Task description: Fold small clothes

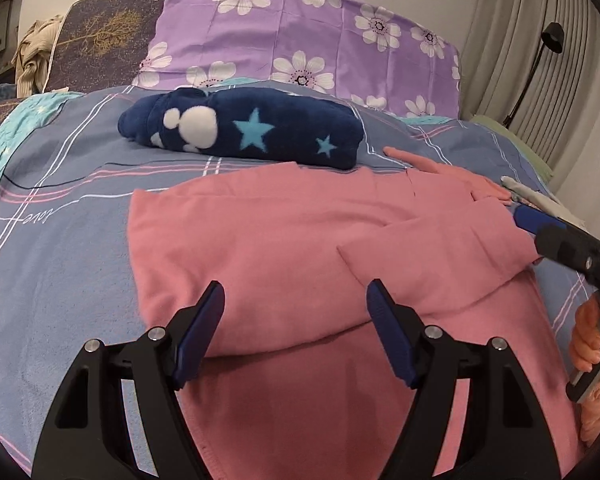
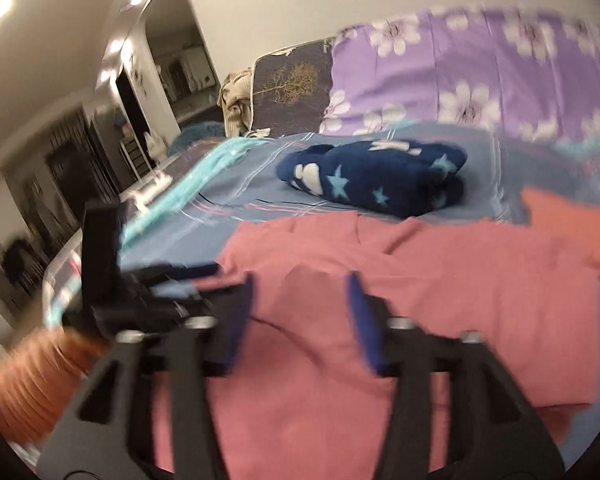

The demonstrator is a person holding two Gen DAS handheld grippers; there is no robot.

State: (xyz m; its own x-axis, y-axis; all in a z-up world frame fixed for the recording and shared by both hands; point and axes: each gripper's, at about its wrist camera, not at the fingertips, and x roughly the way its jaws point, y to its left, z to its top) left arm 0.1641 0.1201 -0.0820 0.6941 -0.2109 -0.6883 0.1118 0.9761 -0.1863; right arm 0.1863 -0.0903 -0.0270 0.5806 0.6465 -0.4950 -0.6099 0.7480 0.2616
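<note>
A pink garment (image 1: 280, 232) lies spread on the bed with one flap folded over its right side; it also fills the lower part of the right wrist view (image 2: 420, 280). My left gripper (image 1: 296, 292) hovers open just above its near fold, with nothing pinched. My right gripper (image 2: 300, 280) is open over the same cloth, blurred, and a small ridge of pink shows between its fingers without either pad pressing it. One blue finger of the right gripper (image 1: 540, 228) reaches the garment's right edge. A navy garment with stars (image 1: 240, 128) (image 2: 372, 176) sits folded behind.
The bed sheet (image 1: 60, 200) is blue-grey with pink and white lines. A purple flowered pillow (image 1: 300, 32) stands at the head. An orange cloth (image 2: 572, 228) lies at the right. A person's hand (image 1: 584, 340) in an orange sleeve holds the right gripper's handle.
</note>
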